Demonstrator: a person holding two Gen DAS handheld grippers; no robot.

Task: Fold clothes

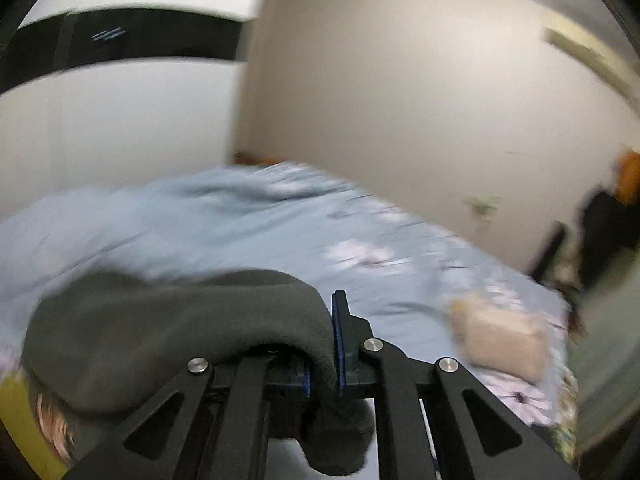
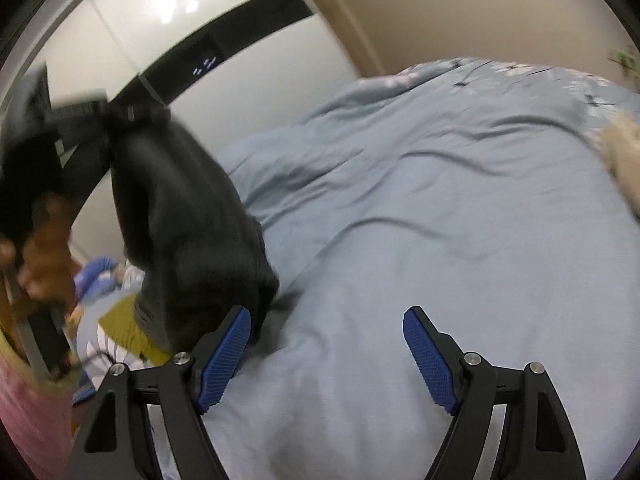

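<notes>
A dark grey knitted garment (image 1: 160, 320) is clamped between the blue pads of my left gripper (image 1: 334, 344), which is shut on it. The cloth drapes over the left finger and hangs below the jaws. In the right wrist view the same garment (image 2: 180, 208) dangles from the left gripper (image 2: 100, 120) at the upper left, its lower end near the bed. My right gripper (image 2: 326, 344) stands open above the light blue duvet (image 2: 420, 220) with nothing between its fingers; its left pad (image 2: 224, 356) is close beside the hanging garment.
The bed carries a blue flowered duvet (image 1: 280, 232) with a beige soft item (image 1: 500, 340) near its right edge. Other clothes, olive (image 2: 124, 328) and blue striped (image 2: 96, 280), lie at the left. A white wardrobe with a black band (image 1: 140, 40) stands behind the bed.
</notes>
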